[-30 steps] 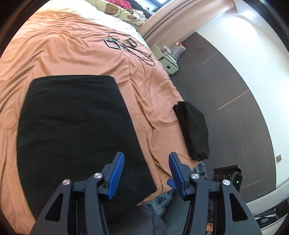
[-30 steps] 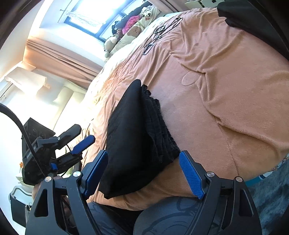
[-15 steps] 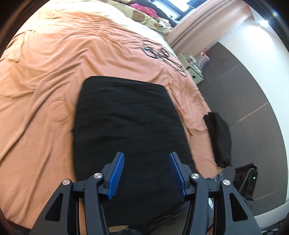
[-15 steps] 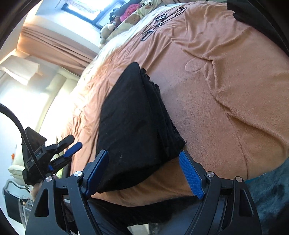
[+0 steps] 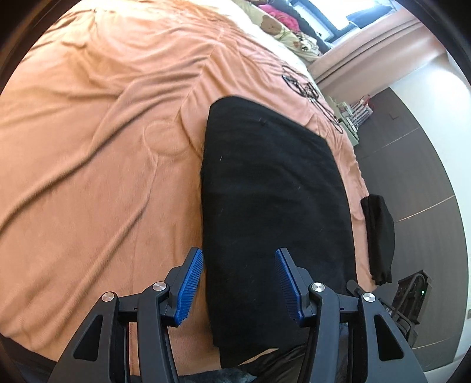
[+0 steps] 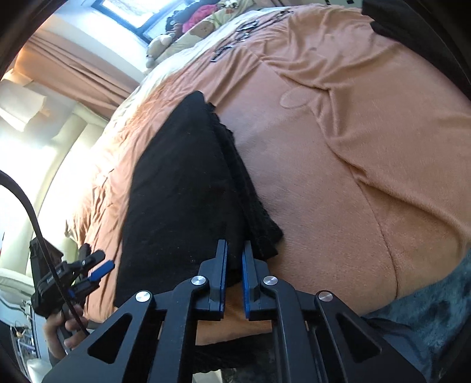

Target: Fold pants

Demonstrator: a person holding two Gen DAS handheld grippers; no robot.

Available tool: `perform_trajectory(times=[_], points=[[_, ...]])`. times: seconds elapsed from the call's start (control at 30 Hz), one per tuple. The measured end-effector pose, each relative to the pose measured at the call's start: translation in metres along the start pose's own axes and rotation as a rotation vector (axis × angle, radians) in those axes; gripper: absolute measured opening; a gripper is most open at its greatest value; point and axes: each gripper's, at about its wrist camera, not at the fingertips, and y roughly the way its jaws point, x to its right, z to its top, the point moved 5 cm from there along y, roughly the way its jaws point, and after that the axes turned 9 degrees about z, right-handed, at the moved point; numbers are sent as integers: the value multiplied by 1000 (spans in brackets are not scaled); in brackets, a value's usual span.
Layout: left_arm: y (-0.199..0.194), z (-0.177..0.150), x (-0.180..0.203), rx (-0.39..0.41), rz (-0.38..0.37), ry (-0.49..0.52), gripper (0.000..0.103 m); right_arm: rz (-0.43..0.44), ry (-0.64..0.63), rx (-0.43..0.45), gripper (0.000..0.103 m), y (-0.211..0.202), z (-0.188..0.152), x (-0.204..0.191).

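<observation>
The black pants (image 5: 273, 188) lie folded flat on the orange bedspread (image 5: 97, 165), near the bed's front edge. My left gripper (image 5: 239, 280) is open above the pants' near end, its jaws straddling their left edge. In the right wrist view the pants (image 6: 182, 188) show as a layered stack on the bedspread (image 6: 353, 141). My right gripper (image 6: 234, 259) is shut on the pants' near right corner. The left gripper (image 6: 97, 271) shows there at the far left, held in a hand.
A second folded black garment (image 5: 379, 235) hangs at the bed's right edge. Black cables and glasses (image 5: 309, 91) lie farther up the bed, with soft toys (image 5: 273, 23) at the head. A black device (image 5: 412, 294) stands on the dark floor to the right.
My right gripper has closed from wide open onto the pants' near corner. My left gripper has swung left, so the pants now sit further right in its view.
</observation>
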Motion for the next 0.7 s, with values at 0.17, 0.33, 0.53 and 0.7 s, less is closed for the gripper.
perform_trajectory(times=[0.17,0.33,0.53,0.7], points=[[15,-13,-5,-39,-23,-33,54,-5,3,-4,5,2,-5,6],[21,-22,-8,-49,-51,-67,54,13,0,4,6,-1,-5,3],[16,-33,-9,-49,-57,-106,54,33,-46,16,12,-7,-1,-3],[14,-44,-13,-47,-81,-125,54,54,-65,21,35,-3,3,-6]])
